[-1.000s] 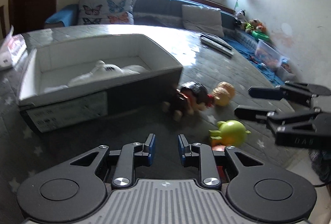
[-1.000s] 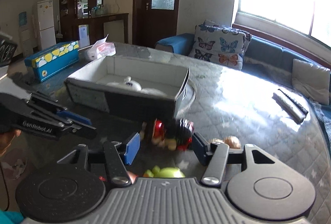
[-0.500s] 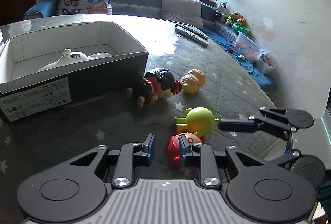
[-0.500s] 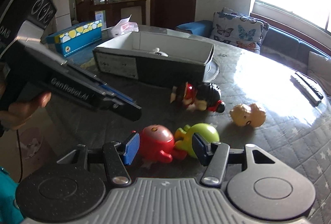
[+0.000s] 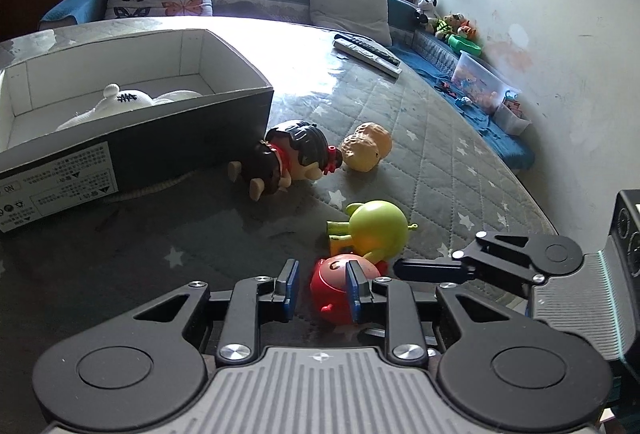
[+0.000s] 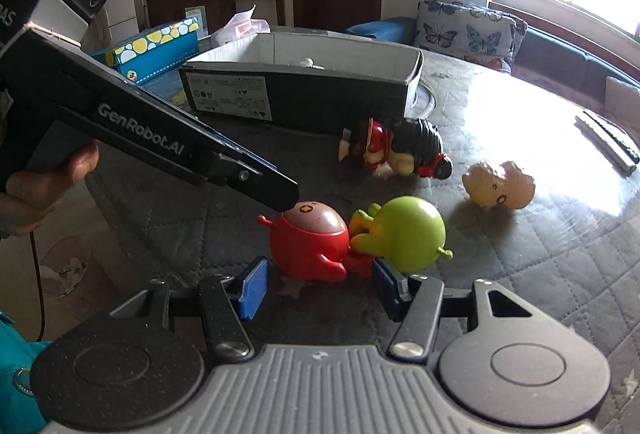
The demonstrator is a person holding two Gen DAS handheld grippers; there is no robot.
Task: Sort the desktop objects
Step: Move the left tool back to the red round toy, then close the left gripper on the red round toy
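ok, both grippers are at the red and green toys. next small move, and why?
Probably ease the left gripper down around the red toy and close. Its tips sit just over that toy, nothing between them yet. The green toy touches it, so the right gripper should wait.

Both tongs are black with blue pads, silver screws and ribbed grey bodies. The left tongs (image 6: pixel 280 193) read "GenRobot.AI" in white; a teal sleeve (image 6: pixel 16 386) shows lower left.
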